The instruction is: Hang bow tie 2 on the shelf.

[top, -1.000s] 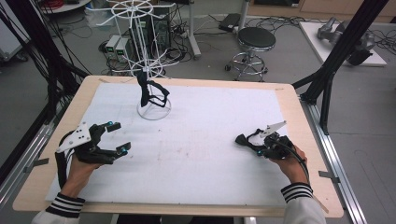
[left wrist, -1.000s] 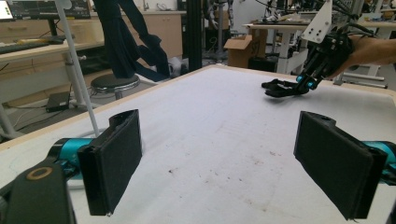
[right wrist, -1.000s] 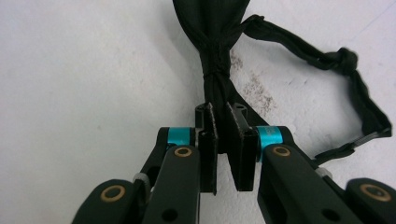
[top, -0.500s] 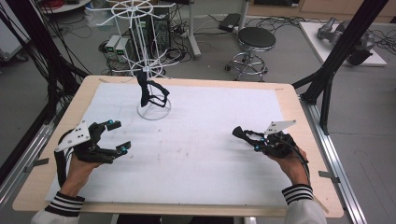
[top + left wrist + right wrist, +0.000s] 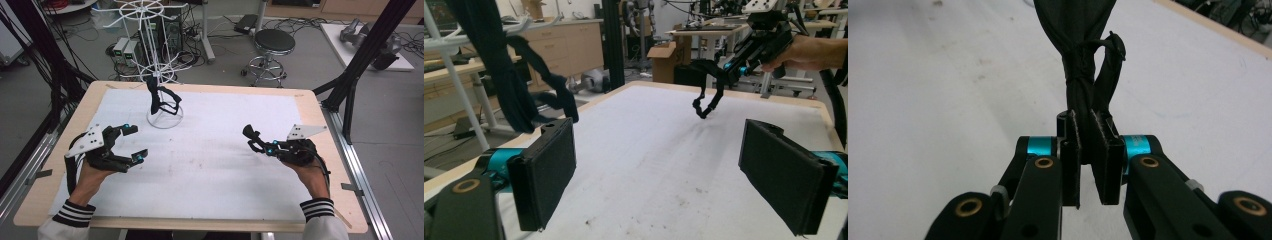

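Observation:
My right gripper (image 5: pixel 264 146) is shut on a black strip of cloth (image 5: pixel 251 136), at the right of the white-covered table (image 5: pixel 210 165). In the right gripper view the pads (image 5: pixel 1104 150) clamp the cloth (image 5: pixel 1080 35), which is knotted just beyond them. From the left gripper view that cloth (image 5: pixel 708 95) hangs from the right gripper (image 5: pixel 730 66) above the sheet. My left gripper (image 5: pixel 135 144) stands open at the left, with nothing between its pads (image 5: pixel 549 170). A second black cloth (image 5: pixel 160 100) hangs on a white wire rack (image 5: pixel 150 35) at the back; it also shows as dark cloth (image 5: pixel 499 65).
The rack's ring base (image 5: pixel 165 122) rests on the back left of the sheet. The wooden table edge (image 5: pixel 330 125) runs beside black frame posts (image 5: pixel 360 65). A stool (image 5: pixel 272 45) and cables lie on the floor behind.
Both hands have risen a little. The right gripper has lifted its black cloth off the sheet and shifted slightly left. The left gripper stays open.

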The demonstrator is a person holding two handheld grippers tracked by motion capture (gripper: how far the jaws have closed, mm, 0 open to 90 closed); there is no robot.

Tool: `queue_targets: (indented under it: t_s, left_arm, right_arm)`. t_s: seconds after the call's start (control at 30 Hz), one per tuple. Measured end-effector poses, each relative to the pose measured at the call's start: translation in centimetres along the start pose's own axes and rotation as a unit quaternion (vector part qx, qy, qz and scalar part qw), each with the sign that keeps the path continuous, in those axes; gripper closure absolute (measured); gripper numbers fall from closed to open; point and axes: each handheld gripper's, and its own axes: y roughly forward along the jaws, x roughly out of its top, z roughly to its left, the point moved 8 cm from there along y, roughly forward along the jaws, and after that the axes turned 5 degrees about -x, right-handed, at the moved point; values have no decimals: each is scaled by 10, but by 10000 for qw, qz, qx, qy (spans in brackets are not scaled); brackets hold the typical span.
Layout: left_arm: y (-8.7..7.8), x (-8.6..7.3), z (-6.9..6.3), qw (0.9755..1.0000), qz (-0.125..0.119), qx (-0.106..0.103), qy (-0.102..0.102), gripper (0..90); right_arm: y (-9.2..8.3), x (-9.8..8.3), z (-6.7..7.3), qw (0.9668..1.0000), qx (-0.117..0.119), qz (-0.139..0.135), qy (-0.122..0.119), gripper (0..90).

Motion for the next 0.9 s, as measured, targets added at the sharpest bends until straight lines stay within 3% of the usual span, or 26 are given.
queue_targets:
  t_s: [0.4, 0.7, 0.9]
  left_arm:
    - [18, 21, -10, 9995, 8, -281, 118, 157]
    - [32, 32, -17, 9985, 31, -533, 151, 157]
    - [41, 38, -20, 9975, 76, -682, 172, 157]
  right_arm:
    - [-2, 25, 20, 9979, 306, -551, -165, 838]
    - [0, 41, 35, 9953, 550, -699, -386, 838]
    - [2, 51, 46, 9916, 769, -919, -491, 838]
